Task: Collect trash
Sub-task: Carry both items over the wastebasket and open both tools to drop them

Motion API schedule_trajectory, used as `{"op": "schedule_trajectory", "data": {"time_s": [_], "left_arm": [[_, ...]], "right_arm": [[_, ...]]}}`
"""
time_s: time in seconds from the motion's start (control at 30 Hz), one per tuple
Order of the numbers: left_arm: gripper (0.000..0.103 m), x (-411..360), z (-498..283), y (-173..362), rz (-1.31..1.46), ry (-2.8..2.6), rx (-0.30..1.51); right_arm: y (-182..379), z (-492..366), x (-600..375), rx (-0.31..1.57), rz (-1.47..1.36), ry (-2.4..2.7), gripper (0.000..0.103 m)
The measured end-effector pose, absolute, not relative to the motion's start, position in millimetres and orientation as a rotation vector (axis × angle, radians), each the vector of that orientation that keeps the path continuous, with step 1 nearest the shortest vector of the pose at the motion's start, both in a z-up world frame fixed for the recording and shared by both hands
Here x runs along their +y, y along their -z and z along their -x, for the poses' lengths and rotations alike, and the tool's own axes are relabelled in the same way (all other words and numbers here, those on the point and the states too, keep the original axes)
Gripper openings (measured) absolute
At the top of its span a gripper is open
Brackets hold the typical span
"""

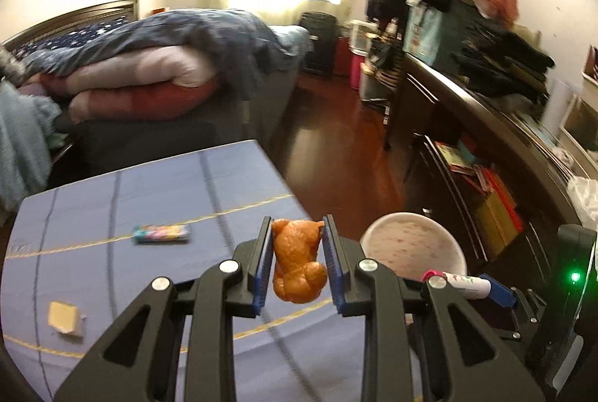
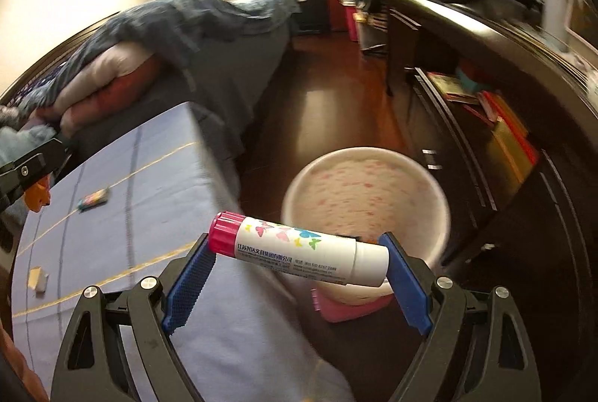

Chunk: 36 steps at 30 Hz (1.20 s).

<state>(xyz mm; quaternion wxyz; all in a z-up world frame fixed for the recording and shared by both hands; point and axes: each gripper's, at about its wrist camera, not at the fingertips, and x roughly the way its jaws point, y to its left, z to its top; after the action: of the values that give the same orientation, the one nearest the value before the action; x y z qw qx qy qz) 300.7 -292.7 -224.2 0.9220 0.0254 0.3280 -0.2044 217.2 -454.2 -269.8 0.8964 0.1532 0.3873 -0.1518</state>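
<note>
My left gripper [image 1: 297, 241] is shut on an orange plastic toy figure [image 1: 297, 260], held above the right edge of the blue-clothed table [image 1: 149, 200]. My right gripper [image 2: 299, 252] is shut on a white glue stick with a pink cap [image 2: 299, 252], held crosswise above the near rim of a white bin with pink specks [image 2: 373, 192]. The bin [image 1: 415, 245] stands on the floor right of the table. A colourful wrapper [image 1: 160, 233] and a yellow-white scrap [image 1: 65, 319] lie on the table; the wrapper [image 2: 93, 199] and scrap [image 2: 39, 278] also show in the right wrist view.
A bed with piled bedding [image 1: 149, 65] stands behind the table. A dark dresser with shelves [image 1: 486, 147] runs along the right, stacked with clothes. Dark wood floor [image 1: 336, 140] lies between. The left gripper's tip with the orange toy [image 2: 37, 196] shows at the left edge.
</note>
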Motion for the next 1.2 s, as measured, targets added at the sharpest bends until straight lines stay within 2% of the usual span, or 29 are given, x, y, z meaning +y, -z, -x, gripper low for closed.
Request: {"op": "schedule_trajectory", "data": {"time_s": [0.33,0.83,0.87,0.93,0.97,1.03,1.2], "left_arm": [[0.028,-372.4,-306.6,231.3,-0.11,0.548,0.678],[0.028,-459.3,-338.5,270.0,-0.139,0.673,0.765],[0.031,-463.7,-339.8,272.7,-0.138,0.679,0.773],[0.05,-470.4,-345.9,279.6,-0.125,0.684,0.788],[0.053,-473.3,-348.8,282.2,-0.118,0.687,0.79],[0.066,-475.6,-353.0,285.5,-0.114,0.679,0.79],[0.069,-465.0,-361.2,285.1,-0.085,0.656,0.79]], "right_arm": [[281.8,-205.0,-520.4,0.788,-0.344,0.429,0.088],[318.5,-229.6,-563.9,0.817,-0.3,0.449,0.088],[323.3,-233.0,-565.1,0.821,-0.288,0.443,0.088],[329.8,-237.0,-565.9,0.83,-0.274,0.433,0.088],[333.5,-239.0,-566.1,0.83,-0.261,0.433,0.088],[339.0,-241.1,-565.3,0.832,-0.235,0.443,0.089],[345.7,-241.7,-567.7,0.842,-0.243,0.446,0.091]]}}
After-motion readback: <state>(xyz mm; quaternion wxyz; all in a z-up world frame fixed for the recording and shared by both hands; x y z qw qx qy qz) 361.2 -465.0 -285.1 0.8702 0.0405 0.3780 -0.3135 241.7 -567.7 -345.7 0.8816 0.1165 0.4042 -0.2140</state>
